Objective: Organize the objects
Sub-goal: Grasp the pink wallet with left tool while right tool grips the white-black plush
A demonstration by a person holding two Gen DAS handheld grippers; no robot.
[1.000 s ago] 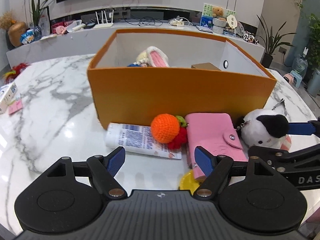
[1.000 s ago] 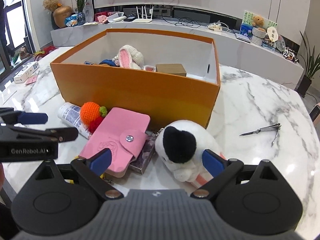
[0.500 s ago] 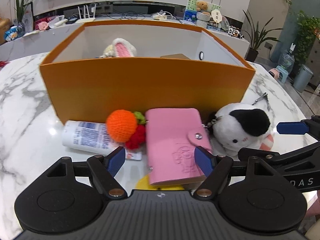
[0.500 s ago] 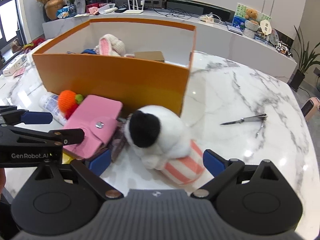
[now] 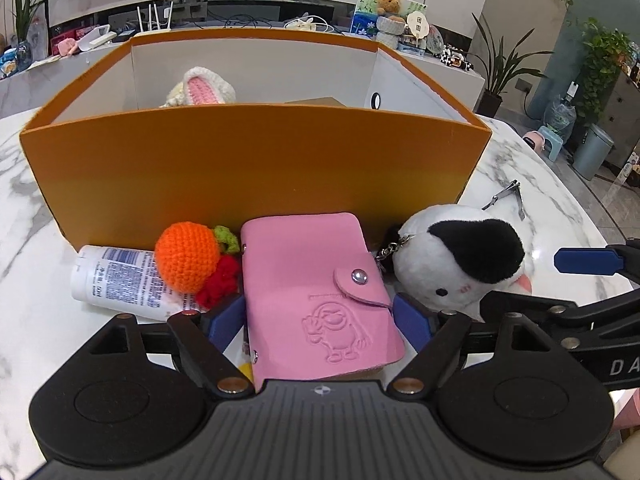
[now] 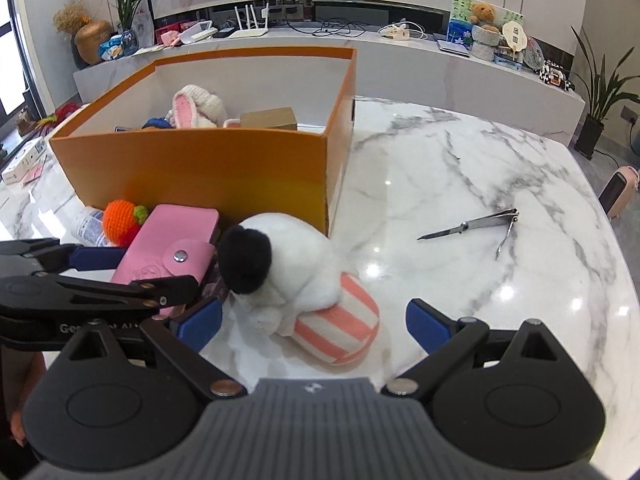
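A pink card wallet (image 5: pixel 316 292) lies on the marble table in front of the orange box (image 5: pixel 256 168). My left gripper (image 5: pixel 320 318) is open with a blue finger on each side of the wallet, close to its edges. The wallet also shows in the right wrist view (image 6: pixel 168 240). My right gripper (image 6: pixel 314 326) is open around a white and black plush toy (image 6: pixel 280 264) with a pink striped part (image 6: pixel 340 332). The plush (image 5: pixel 460 260) sits right of the wallet. A crocheted orange (image 5: pixel 186 256) and a white tube (image 5: pixel 116 276) lie left of it.
The box (image 6: pixel 200 172) holds a knitted bunny (image 6: pixel 198 110), a brown carton (image 6: pixel 270 118) and other items. Nail clippers (image 6: pixel 476 226) lie on the table at the right. A long counter with clutter stands behind the table. Something yellow (image 5: pixel 246 364) lies under the wallet.
My left gripper has moved forward and to the right until its fingers flank the wallet. My right gripper has shifted right and forward so the plush sits between its fingers.
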